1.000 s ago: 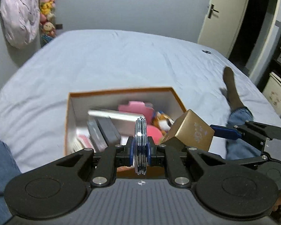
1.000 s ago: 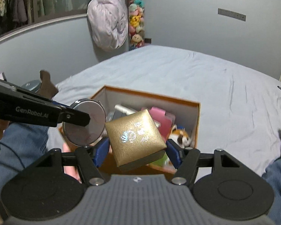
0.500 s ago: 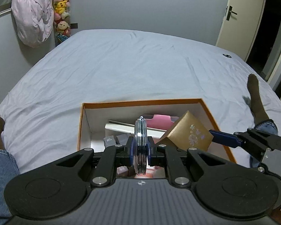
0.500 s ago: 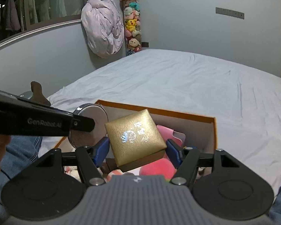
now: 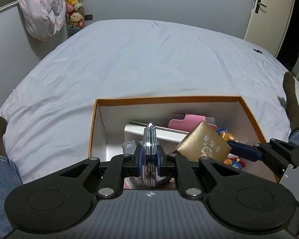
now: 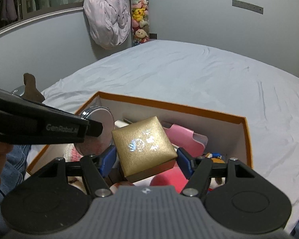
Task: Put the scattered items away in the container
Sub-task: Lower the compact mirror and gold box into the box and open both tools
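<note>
1. Left claw (image 5: 149, 158): pinched tight on a round silver compact (image 5: 149, 155), held on edge above the near left part of the orange box (image 5: 167, 99).
2. Right claw (image 6: 145, 159): spread wide but clamped on a gold gift box (image 6: 144, 146), which sits tilted between the blue pads (image 6: 107, 159) over the near side of the same container.
3. Container: the orange box rests on the bed (image 5: 141, 59) and already holds a pink case (image 5: 187, 119), a long white box (image 5: 165, 132), a small grey item (image 5: 129, 146) and a plush toy (image 5: 226, 136). Neither carried item has been set down yet.
4. Risk, collision: in the right wrist view the compact and the gold gift box hang just beside each other; releasing both together could knock one against the other.
5. Risk, bad landing: the compact is on edge and could roll or tip once freed; the gold gift box, being tilted, may land on a corner atop the clutter and slide.
6. Risk, support: the soft bed may let the box shift if a claw presses its wall.
</note>
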`<state>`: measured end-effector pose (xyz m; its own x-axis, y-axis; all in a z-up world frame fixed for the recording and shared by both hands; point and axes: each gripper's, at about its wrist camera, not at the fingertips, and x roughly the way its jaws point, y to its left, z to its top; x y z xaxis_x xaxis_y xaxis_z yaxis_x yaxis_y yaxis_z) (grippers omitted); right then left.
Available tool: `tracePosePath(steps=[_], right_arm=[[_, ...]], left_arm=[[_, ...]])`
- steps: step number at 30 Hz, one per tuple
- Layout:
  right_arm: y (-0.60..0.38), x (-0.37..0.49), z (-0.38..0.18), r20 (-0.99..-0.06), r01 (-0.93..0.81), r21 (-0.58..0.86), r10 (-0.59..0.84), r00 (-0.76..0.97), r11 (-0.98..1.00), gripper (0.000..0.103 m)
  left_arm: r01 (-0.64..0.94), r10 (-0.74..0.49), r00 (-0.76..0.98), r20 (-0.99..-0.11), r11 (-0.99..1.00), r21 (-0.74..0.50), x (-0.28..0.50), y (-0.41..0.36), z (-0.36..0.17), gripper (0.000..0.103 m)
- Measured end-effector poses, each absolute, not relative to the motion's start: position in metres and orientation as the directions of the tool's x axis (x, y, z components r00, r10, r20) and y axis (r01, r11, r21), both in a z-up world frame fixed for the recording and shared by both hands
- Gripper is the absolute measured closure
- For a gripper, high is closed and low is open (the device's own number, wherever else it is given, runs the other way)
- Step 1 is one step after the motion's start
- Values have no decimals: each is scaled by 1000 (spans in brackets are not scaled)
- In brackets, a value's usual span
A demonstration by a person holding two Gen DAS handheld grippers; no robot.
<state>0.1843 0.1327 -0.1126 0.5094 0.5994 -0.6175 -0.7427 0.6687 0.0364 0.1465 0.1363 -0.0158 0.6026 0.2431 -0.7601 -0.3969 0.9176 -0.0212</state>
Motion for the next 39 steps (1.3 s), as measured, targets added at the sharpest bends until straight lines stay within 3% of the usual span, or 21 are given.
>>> tracePosePath(steps=[39], right_arm=[[147, 197, -124, -649, -731, 6, 559, 516, 683, 35]], left_arm=[[-354, 244, 612, -752, 935, 15, 178, 120, -27, 85]])
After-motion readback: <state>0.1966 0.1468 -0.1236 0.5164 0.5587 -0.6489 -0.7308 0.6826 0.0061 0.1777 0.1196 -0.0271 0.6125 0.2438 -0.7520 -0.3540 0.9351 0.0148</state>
